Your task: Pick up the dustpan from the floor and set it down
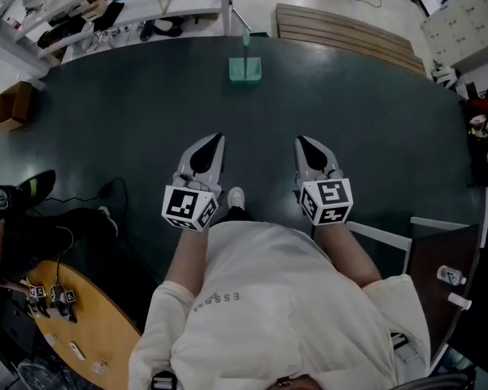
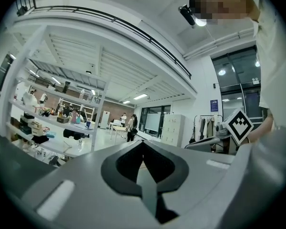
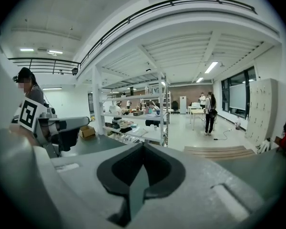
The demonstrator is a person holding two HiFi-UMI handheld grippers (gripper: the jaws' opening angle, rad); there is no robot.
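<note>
A teal dustpan (image 1: 245, 68) stands on the dark green floor (image 1: 130, 128), its thin handle (image 1: 246, 42) upright, well ahead of both grippers. My left gripper (image 1: 219, 137) and right gripper (image 1: 300, 140) are held side by side above the floor, pointing towards the dustpan and far short of it. In the left gripper view the left gripper's (image 2: 143, 142) jaws meet at their tips with nothing between them. The right gripper (image 3: 143, 146) looks the same in its own view: shut and empty. Neither gripper view shows the dustpan.
A cardboard box (image 1: 14, 106) sits at the mat's left edge, with shelving racks (image 1: 106, 6) behind it. Wooden boards (image 1: 350, 35) lie at the far right. A round wooden table (image 1: 85, 327) and another person (image 1: 32, 222) are at lower left, a white frame (image 1: 390, 236) at right.
</note>
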